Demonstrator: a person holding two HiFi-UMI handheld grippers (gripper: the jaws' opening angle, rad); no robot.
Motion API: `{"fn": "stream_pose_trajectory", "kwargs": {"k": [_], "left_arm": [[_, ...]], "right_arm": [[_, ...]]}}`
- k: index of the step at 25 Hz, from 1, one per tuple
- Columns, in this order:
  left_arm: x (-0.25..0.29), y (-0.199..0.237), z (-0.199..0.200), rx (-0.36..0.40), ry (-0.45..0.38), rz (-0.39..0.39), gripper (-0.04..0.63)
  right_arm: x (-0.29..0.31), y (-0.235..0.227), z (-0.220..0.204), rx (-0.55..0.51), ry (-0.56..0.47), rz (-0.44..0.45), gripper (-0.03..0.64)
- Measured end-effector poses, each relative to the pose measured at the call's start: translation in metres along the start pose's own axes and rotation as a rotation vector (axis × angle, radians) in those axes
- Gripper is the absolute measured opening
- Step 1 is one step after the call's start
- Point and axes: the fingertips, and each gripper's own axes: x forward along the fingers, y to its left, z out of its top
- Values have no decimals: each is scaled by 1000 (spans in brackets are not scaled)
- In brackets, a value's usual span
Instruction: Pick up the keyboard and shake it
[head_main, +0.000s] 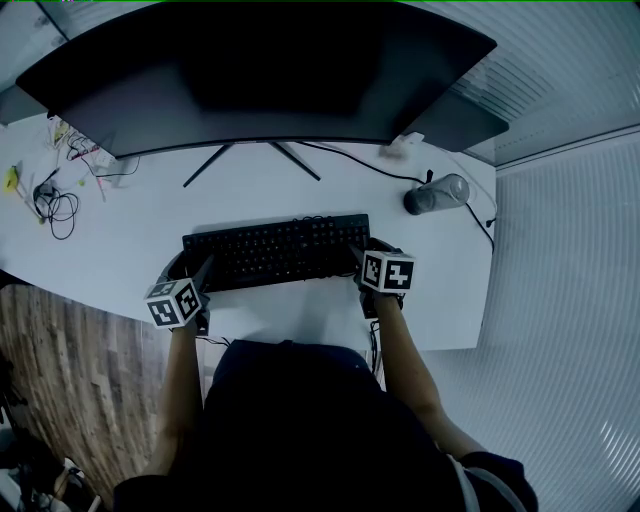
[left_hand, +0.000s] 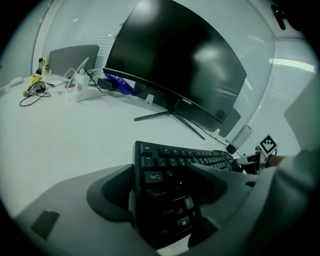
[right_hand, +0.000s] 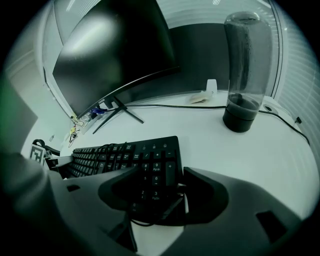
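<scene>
We stand at a white desk (head_main: 130, 230), the curved monitor (head_main: 260, 70) dark well beyond the fingers. The black keyboard (head_main: 277, 250) lies crosswise between our two grippers, one at each short end. We judge that hold is meant to share the weight so the board stays level when it is lifted and shaken. A clear bottle (head_main: 437, 193) stands beyond the right fingers, well clear of any swing.

The left gripper (left_hand: 170, 195) has closed on the keyboard's left end: one of its fingers (left_hand: 110, 195) presses the outer edge and the other lies across the keys near Tab and Shift. The right gripper (right_hand: 165, 192) grips the number-pad end, with one finger over the keys, the other against the end edge, and a loop of thin black cable (right_hand: 150, 220) caught just inside them. In this dim light we cannot tell whether the keyboard has left the desk.
</scene>
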Motion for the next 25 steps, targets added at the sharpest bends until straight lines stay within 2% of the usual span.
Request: {"fn": "stream_pose_trajectory", "kwargs": {"k": [4, 7, 11, 12, 13, 14, 16, 17, 20, 25], "left_arm": [[-2, 1, 2, 10, 2, 28, 336], [-13, 0, 11, 56, -21, 88, 336], [-40, -17, 45, 177, -129, 152, 336], [-49, -26, 58, 208, -172, 154, 332], [-58, -38, 71, 238, -219, 150, 294], [-67, -50, 85, 267, -269, 146, 217], [-87, -76, 112, 312, -359, 134, 83], [-97, -89, 125, 328, -394, 124, 49], [-123, -126, 158, 366, -467, 94, 25], [-173, -183, 203, 431, -608, 64, 23]], "right_arm": [[-4, 0, 5, -39, -26, -26, 276], [-20, 5, 21, -163, -96, -90, 276], [-55, 31, 58, -333, -246, -122, 274], [-66, 41, 69, -353, -299, -116, 241], [-78, 51, 81, -367, -355, -108, 158], [-91, 61, 92, -377, -411, -96, 89], [-118, 83, 112, -385, -510, -51, 46], [-132, 93, 121, -385, -555, -24, 38], [-176, 120, 148, -402, -690, 25, 29], [-251, 146, 182, -431, -898, 49, 28]]}}
